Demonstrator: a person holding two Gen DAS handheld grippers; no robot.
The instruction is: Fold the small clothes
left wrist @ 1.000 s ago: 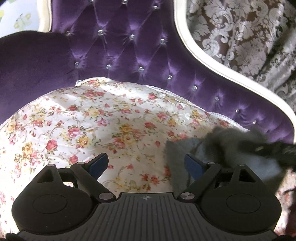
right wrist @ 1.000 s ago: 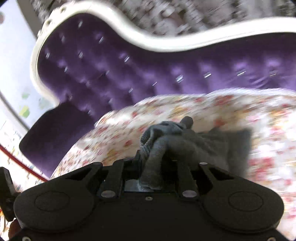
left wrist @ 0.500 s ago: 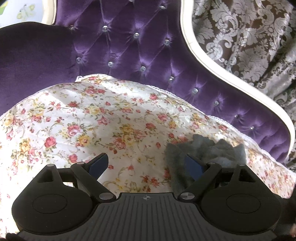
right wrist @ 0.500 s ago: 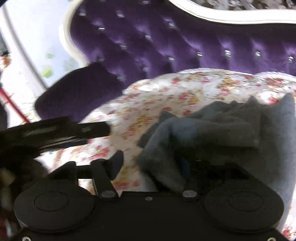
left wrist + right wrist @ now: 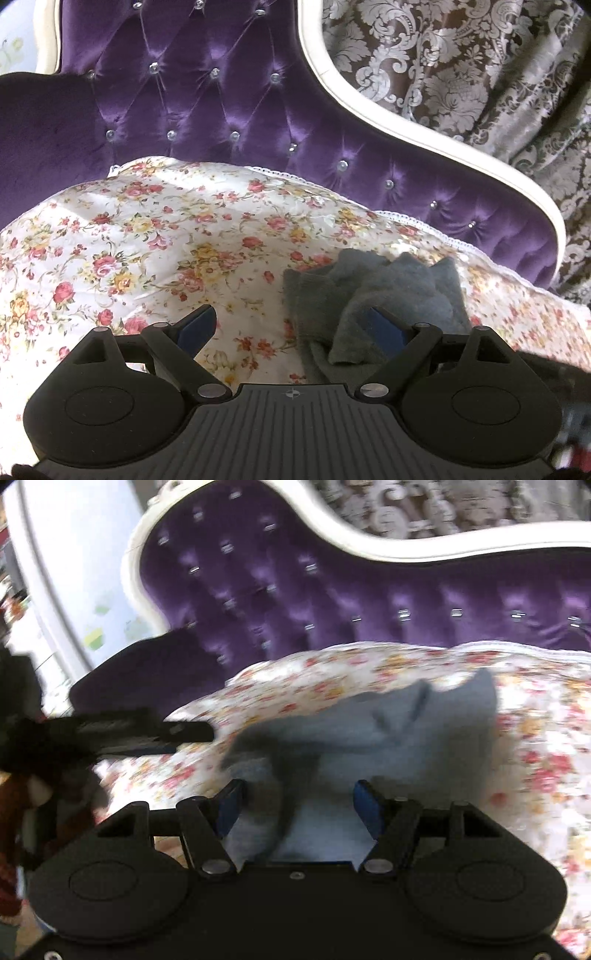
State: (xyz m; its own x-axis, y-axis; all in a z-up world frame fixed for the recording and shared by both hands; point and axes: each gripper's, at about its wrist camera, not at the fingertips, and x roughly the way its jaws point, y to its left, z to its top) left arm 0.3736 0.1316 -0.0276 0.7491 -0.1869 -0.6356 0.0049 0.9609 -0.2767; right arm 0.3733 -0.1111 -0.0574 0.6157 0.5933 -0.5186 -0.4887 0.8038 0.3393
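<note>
A small grey knitted garment (image 5: 373,288) lies bunched on the floral cover (image 5: 166,229) of a purple sofa. My left gripper (image 5: 291,317) is open just above the cover; its right finger rests against the garment's near left edge and nothing sits between its pads. In the right wrist view the same garment (image 5: 369,731) lies in front of my right gripper (image 5: 298,788), whose jaws stand apart with a loose fold of the cloth between them, not pressed. The left gripper (image 5: 147,731) shows there as a dark bar on the left. The picture is blurred.
The tufted purple sofa back (image 5: 221,110) with its white frame (image 5: 369,107) rises behind the cover. A brown and silver patterned curtain (image 5: 461,74) hangs at the right. A dark purple armrest (image 5: 140,672) lies to the left.
The right gripper has opened and let go of the grey garment, which has dropped onto the cover. It has also left the left wrist view.
</note>
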